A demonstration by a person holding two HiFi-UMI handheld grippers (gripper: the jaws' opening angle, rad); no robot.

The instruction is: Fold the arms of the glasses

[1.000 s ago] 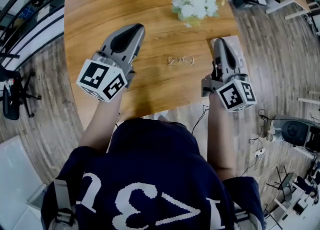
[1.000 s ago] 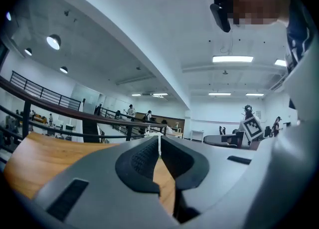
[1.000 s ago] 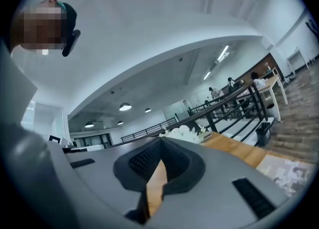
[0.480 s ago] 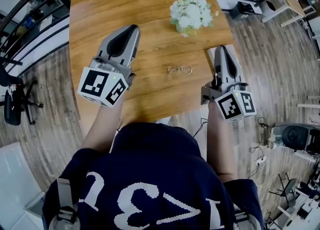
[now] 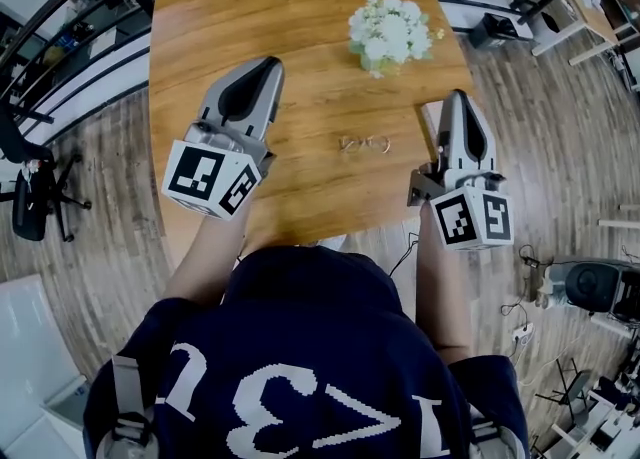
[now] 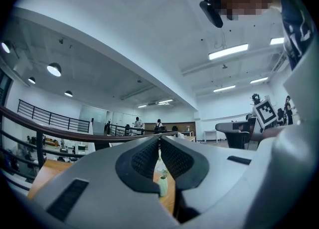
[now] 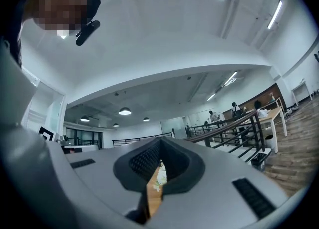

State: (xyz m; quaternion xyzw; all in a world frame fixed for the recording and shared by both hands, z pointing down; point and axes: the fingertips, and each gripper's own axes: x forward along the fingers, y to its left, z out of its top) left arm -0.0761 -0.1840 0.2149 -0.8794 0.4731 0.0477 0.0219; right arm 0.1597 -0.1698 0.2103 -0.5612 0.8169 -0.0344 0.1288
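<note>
The wooden table (image 5: 300, 37) lies below me. My left gripper (image 5: 262, 67) and right gripper (image 5: 458, 99) hover above it, jaws pressed together on nothing. Between them on the wood rest the glasses (image 5: 364, 144). They look like thin wire: light, easily bent, likely to skid. I'd pinch one arm gently near its hinge.

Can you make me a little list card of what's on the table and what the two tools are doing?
Table: brown wooden table
Glasses: thin wire-framed glasses, lying on the table between the two tools, untouched
Glasses arms: too small to tell whether they are folded
Flowers: bunch of white flowers, farther back on the table
Left tool: left tool, shut, empty, left of the glasses
Right tool: right tool, shut, empty, right of the glasses
</note>
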